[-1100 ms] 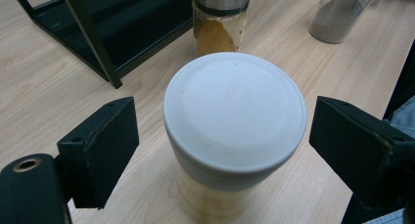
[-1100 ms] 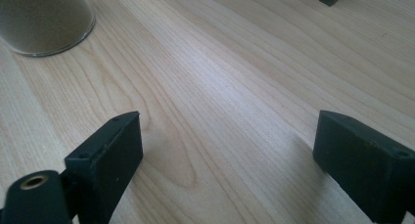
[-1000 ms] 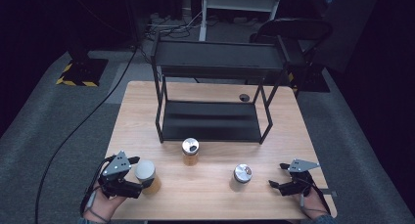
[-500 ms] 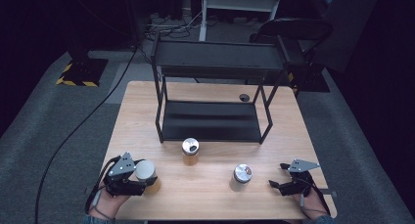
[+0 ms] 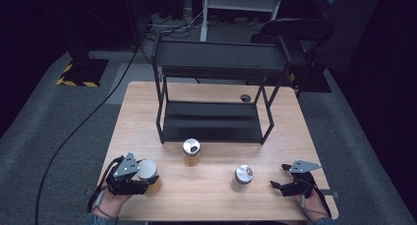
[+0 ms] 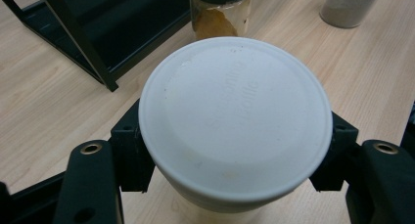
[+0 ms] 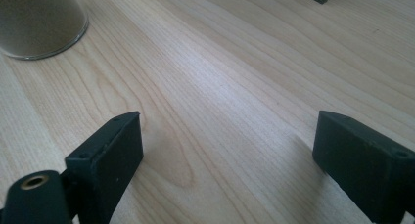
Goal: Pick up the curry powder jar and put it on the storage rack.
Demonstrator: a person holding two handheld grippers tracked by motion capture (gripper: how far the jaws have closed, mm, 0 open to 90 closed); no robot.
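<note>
Jar (image 6: 235, 121) upright at near left, pinched by left gripper (image 5: 140, 180). Shelf (image 5: 211, 121) far right of it. Right gripper (image 5: 276, 184) spread, empty.

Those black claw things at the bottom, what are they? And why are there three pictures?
They are tools a person holds, one in each hand. Each is a hand-held gripper with two black jaws that pinch. One camera looks down from above the wooden table. Each tool also carries its own little camera looking along its jaws.

The left hand-held gripper has just been closing, and its jaws now squeeze a jar with a white lid. The right hand-held gripper is open and holds nothing.

Also on the table stand a jar of something orange, a jar with a silver lid, and a black two-level shelf.
</note>
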